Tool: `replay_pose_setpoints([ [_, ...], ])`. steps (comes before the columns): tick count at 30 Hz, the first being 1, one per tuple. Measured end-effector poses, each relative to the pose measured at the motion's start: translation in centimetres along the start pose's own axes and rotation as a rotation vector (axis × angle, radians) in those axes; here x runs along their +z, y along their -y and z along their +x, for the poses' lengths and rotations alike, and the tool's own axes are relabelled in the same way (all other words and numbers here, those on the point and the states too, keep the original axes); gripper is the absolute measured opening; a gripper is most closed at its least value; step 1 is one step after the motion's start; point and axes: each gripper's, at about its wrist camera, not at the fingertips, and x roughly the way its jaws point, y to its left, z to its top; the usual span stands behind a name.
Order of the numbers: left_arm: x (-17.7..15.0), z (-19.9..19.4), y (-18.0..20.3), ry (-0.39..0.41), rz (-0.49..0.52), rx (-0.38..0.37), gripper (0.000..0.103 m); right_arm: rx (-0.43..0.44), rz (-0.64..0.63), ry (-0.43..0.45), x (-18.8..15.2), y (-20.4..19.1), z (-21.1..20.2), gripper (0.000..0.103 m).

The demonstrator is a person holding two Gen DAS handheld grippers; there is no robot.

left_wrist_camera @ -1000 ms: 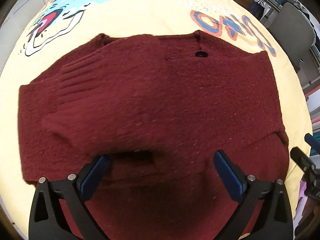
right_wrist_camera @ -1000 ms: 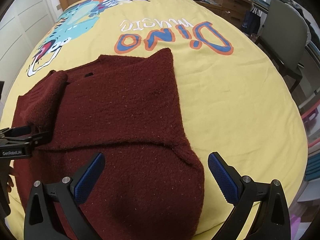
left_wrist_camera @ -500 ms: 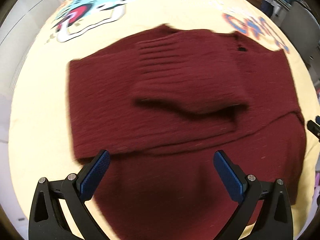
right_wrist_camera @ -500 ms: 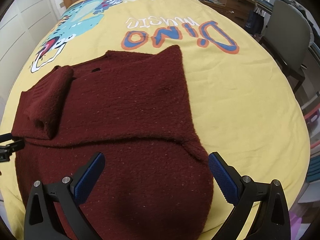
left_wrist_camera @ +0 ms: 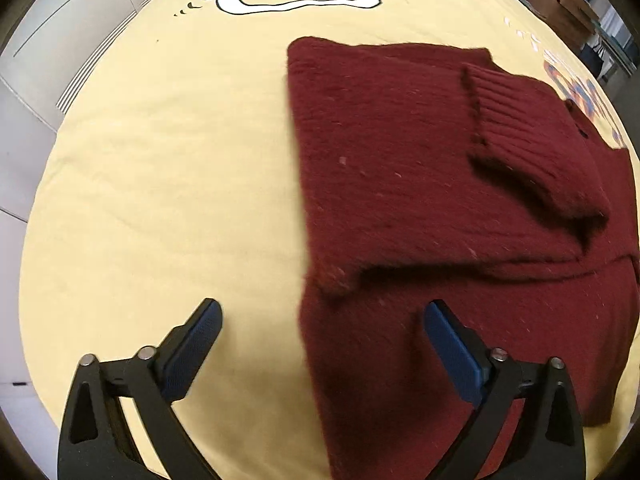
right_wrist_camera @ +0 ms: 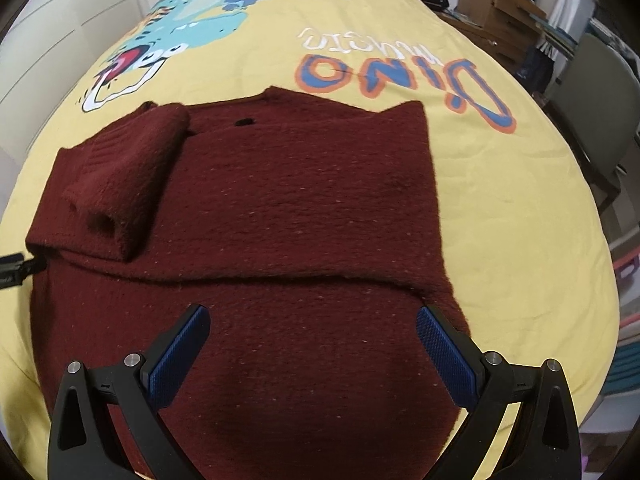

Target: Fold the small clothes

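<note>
A dark red knitted sweater point(right_wrist_camera: 304, 208) lies flat on a yellow bedspread point(right_wrist_camera: 512, 208). Its sides are folded in, and one ribbed sleeve point(right_wrist_camera: 120, 184) lies on top at the left. In the left wrist view the sweater point(left_wrist_camera: 420, 184) fills the right half, with the sleeve cuff point(left_wrist_camera: 532, 148) on it. My left gripper point(left_wrist_camera: 320, 336) is open and empty, over the sweater's left edge. My right gripper point(right_wrist_camera: 312, 340) is open and empty, above the sweater's lower part. The left gripper's tip shows at the far left of the right wrist view point(right_wrist_camera: 16, 270).
The bedspread has a dinosaur print point(right_wrist_camera: 180, 28) and "DINO" lettering point(right_wrist_camera: 400, 76). A grey chair point(right_wrist_camera: 600, 92) and cardboard boxes point(right_wrist_camera: 500, 4) stand to the right of the bed. A white wall panel point(left_wrist_camera: 48, 60) is at the left.
My left gripper has swung left, off the middle of the sweater to its left edge. The sleeve now lies loose on the sweater. My right gripper has shifted slightly forward.
</note>
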Motion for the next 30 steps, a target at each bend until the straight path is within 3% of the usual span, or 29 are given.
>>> replay_pose_setpoints([
  [5,1.0,1.4,-0.3,0.017,0.023,-0.010,0.066,-0.012,-0.034,-0.001,0.4,-1.4,-0.1,0.103],
  [8,1.2,1.5,-0.2,0.040,0.033,-0.037,0.036,-0.015,-0.050,0.005,1.0,-2.2,-0.2,0.103],
  [12,1.3,1.6,0.2,0.040,0.056,-0.079,0.015,0.018,-0.078,0.022,2.3,-4.3,-0.5,0.103],
  [22,0.8,1.9,-1.6,0.041,0.026,-0.133,0.013,0.082,-0.334,0.061,6.6,-15.0,0.1,0.103],
  [30,2.1,2.6,-2.1,0.033,0.032,-0.119,0.013,0.068,-0.502,-0.023,8.7,-22.7,5.9,0.102],
])
